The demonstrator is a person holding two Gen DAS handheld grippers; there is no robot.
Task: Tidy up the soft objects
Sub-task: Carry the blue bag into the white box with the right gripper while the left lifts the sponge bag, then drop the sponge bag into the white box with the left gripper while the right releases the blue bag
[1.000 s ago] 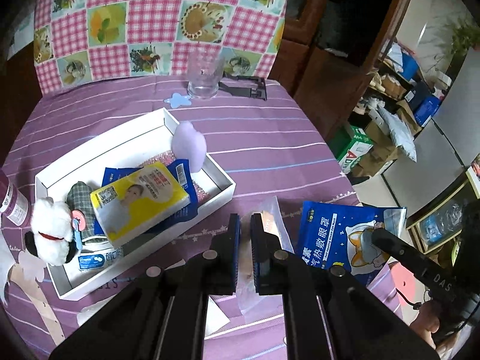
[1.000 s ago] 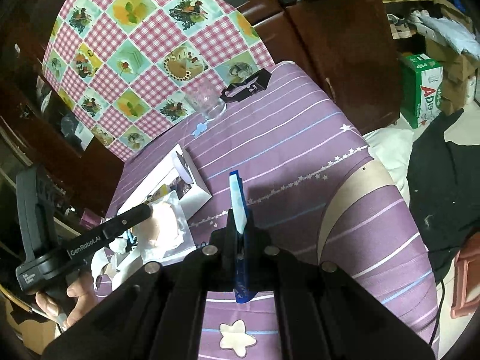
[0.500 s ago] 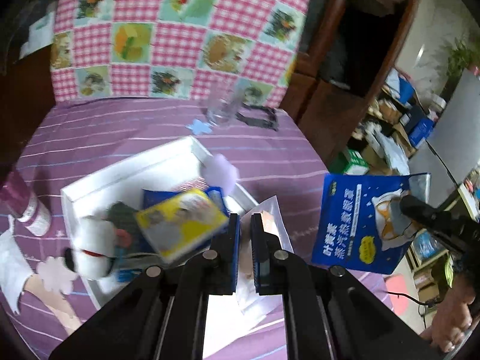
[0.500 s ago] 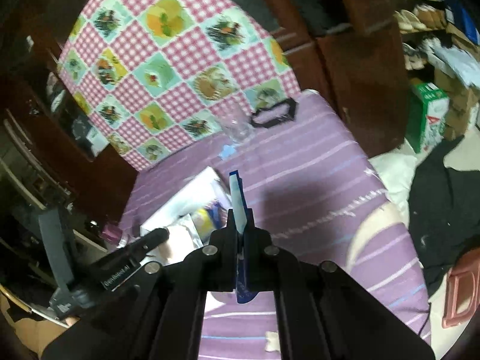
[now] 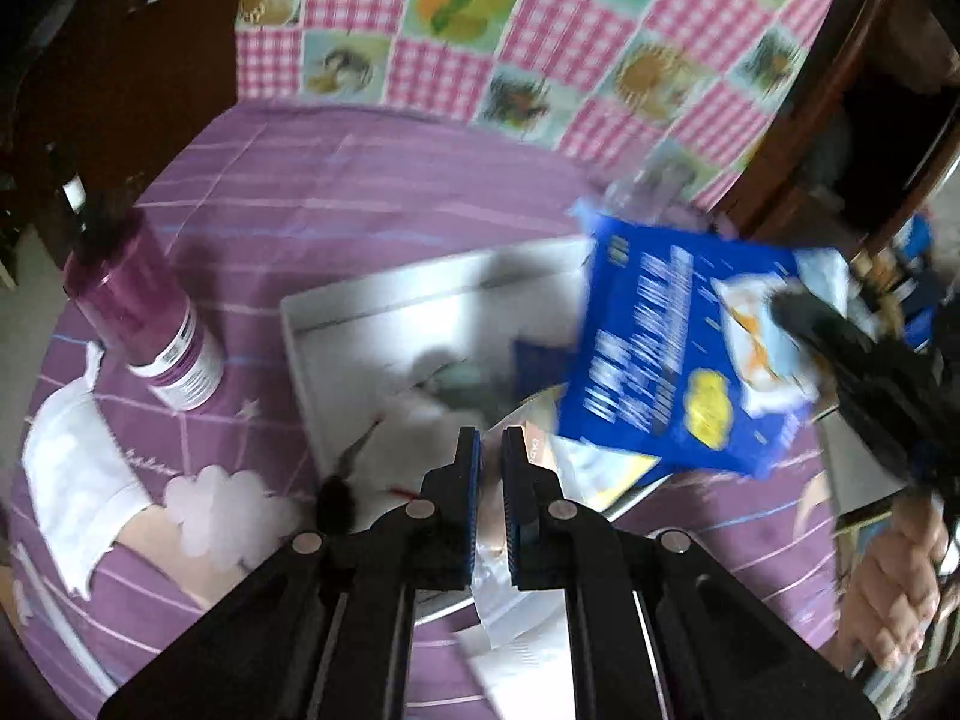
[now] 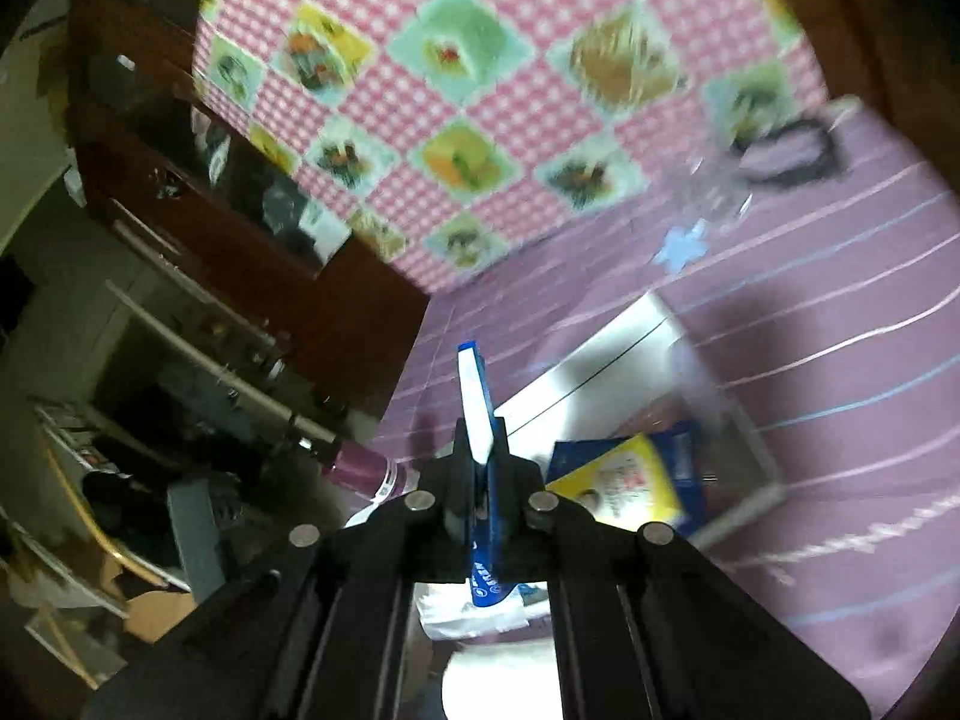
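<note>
We're looking at a table under a purple striped cloth [image 5: 372,192], and behind it hangs a pink gingham patchwork sheet [image 5: 540,30] with fruit and flower squares. To the left in the right wrist view we've got dark wooden furniture [image 6: 252,228] with a shadowy shelf area [image 6: 150,396] below it, all dim. On the far right of the left wrist view, more dark wood cabinet [image 5: 870,120] stands, and everything's blurred.

Blue packet [image 5: 672,348] print motion-blurred, unreadable — white box [image 5: 360,324] contents smeared.
</note>
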